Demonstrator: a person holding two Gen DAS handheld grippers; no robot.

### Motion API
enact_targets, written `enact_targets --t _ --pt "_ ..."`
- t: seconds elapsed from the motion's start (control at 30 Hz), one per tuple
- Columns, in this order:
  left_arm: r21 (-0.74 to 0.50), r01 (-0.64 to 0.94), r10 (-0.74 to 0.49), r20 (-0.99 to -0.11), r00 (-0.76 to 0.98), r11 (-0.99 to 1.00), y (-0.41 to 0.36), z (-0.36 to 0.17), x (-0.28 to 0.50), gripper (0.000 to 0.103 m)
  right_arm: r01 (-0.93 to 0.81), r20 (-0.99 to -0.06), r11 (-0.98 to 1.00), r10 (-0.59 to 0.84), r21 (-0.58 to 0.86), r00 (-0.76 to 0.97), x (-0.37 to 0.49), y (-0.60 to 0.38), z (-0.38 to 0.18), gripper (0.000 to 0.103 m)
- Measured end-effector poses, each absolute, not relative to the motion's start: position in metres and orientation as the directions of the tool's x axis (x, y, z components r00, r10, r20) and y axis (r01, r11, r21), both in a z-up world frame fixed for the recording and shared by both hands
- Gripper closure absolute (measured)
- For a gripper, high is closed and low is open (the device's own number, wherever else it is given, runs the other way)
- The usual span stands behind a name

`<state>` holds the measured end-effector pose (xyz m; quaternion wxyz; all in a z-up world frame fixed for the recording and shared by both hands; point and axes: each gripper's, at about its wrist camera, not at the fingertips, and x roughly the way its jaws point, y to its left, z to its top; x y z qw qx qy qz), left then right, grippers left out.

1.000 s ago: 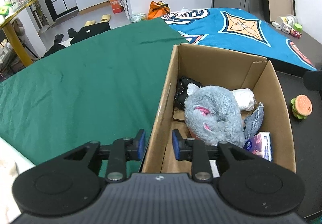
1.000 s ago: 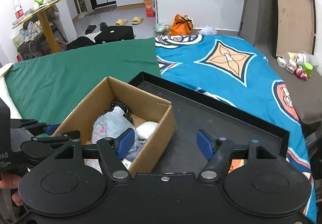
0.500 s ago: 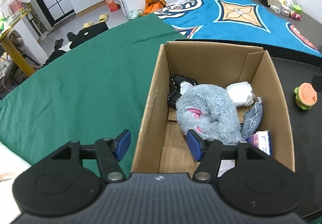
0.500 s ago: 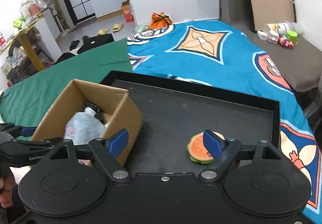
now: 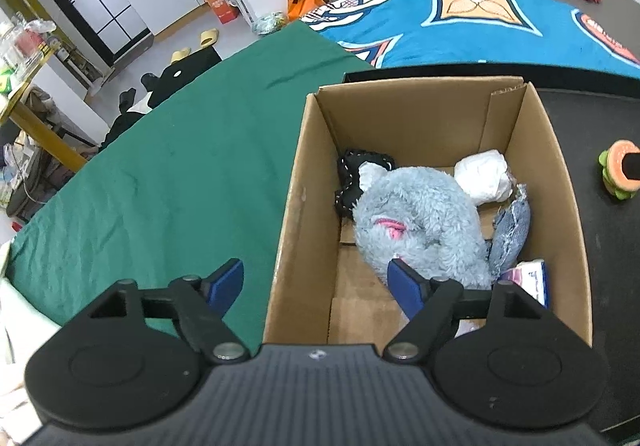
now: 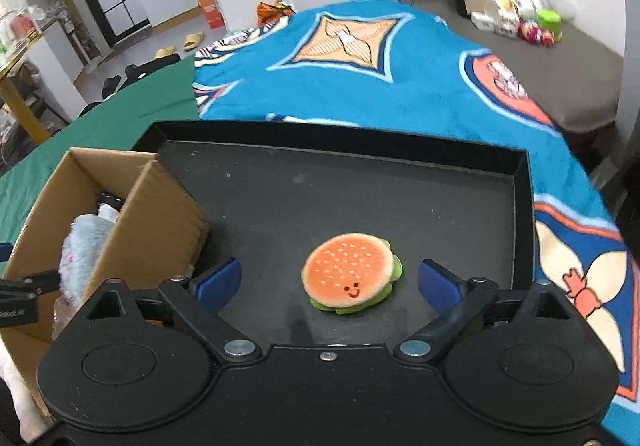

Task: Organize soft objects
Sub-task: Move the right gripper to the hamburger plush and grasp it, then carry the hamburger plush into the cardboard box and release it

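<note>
A plush burger (image 6: 351, 272) with a smiling face lies on the black tray (image 6: 360, 181); it also shows at the right edge of the left wrist view (image 5: 619, 175). My right gripper (image 6: 329, 282) is open and empty, its blue pads on either side of the burger, just short of it. A cardboard box (image 5: 304, 205) holds a grey fluffy plush (image 5: 420, 221), a white bundle (image 5: 484, 177), a black item (image 5: 356, 169) and a denim piece (image 5: 512, 230). My left gripper (image 5: 318, 284) is open, straddling the box's left wall. The box also shows in the right wrist view (image 6: 148, 213).
A green cloth (image 5: 160, 181) covers the surface left of the box. A blue patterned blanket (image 6: 360, 57) lies beyond the tray. Small bottles and toys (image 6: 528, 21) sit at the far right. A boxed item (image 5: 532, 280) lies in the box's near right corner.
My left gripper has opened wide over the box's left wall. My right gripper has swung right from the box to the plush burger, which now sits between its pads.
</note>
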<state>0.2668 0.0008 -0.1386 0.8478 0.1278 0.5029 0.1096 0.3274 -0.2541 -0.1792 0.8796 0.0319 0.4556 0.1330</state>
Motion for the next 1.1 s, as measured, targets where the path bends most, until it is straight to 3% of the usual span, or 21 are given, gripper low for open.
enact_targets --t 0.47,0.53,0.6,0.67,1.1 --pt "0.388 0.009 0.349 -0.838 0.42 0.922 -0.009 -0.143 0.264 0.021 -0.229 -0.823 0.965 0.229 0.124 0.52 0.335 -0.247 -0.199 0.008" --pt "0.398 0.017 0.356 -0.836 0.417 0.917 -0.01 -0.144 0.263 0.021 -0.231 -0.822 0.966 0.222 0.114 0.525 0.335 -0.246 -0.201 0.017" --pt "0.408 0.025 0.362 -0.834 0.416 0.913 -0.013 -0.145 0.261 0.021 -0.239 -0.829 0.966 0.213 0.099 0.517 0.335 -0.244 -0.204 0.038" --pt "0.415 0.029 0.367 -0.834 0.413 0.91 -0.013 -0.145 0.26 0.021 -0.242 -0.84 0.966 0.207 0.094 0.501 0.335 -0.243 -0.207 0.051" --pt "0.423 0.012 0.379 -0.823 0.423 0.906 -0.005 -0.132 0.249 0.021 -0.211 -0.811 0.966 0.241 0.148 0.533 0.324 -0.252 -0.181 0.052"
